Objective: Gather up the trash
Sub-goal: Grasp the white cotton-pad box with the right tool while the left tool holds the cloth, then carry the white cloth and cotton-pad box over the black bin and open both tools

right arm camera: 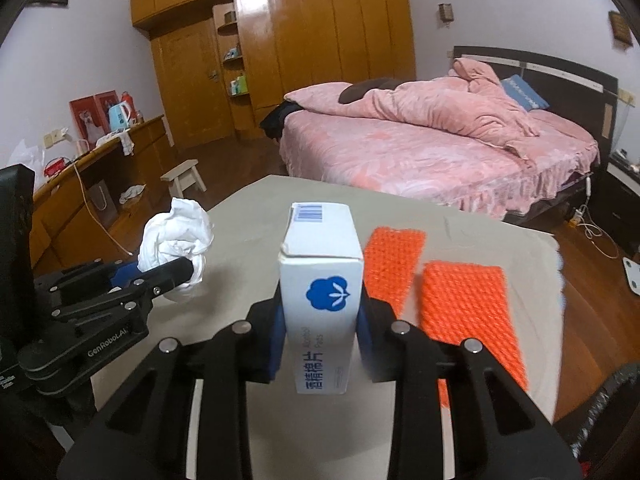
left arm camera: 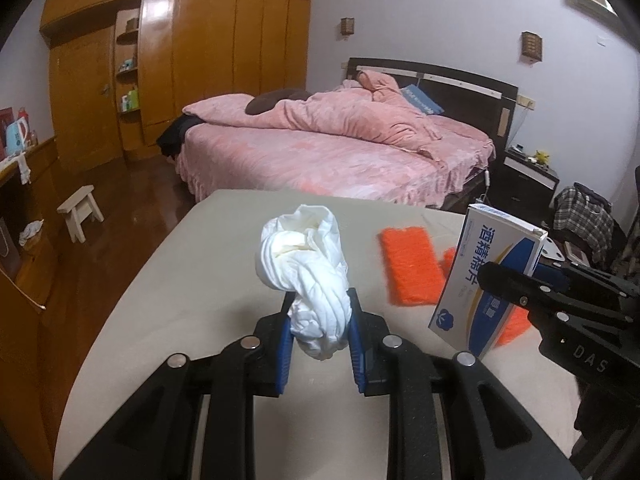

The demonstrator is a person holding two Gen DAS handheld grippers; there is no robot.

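Observation:
My left gripper (left arm camera: 320, 322) is shut on a crumpled white tissue wad (left arm camera: 306, 258) and holds it above the beige table (left arm camera: 160, 300). The wad and left gripper also show at the left of the right wrist view (right arm camera: 176, 240). My right gripper (right arm camera: 320, 320) is shut on a white and blue alcohol pads box (right arm camera: 320, 280), held upright above the table. The box also shows at the right of the left wrist view (left arm camera: 480, 280), with the right gripper's fingers (left arm camera: 520, 284) on it.
Two orange knitted mats (right arm camera: 396, 256) (right arm camera: 468, 316) lie on the table's right half. Behind the table stands a pink bed (right arm camera: 420, 148). A wooden wardrobe (right arm camera: 312, 40), a small stool (right arm camera: 184, 176) and a long side counter (right arm camera: 80, 184) are on the left.

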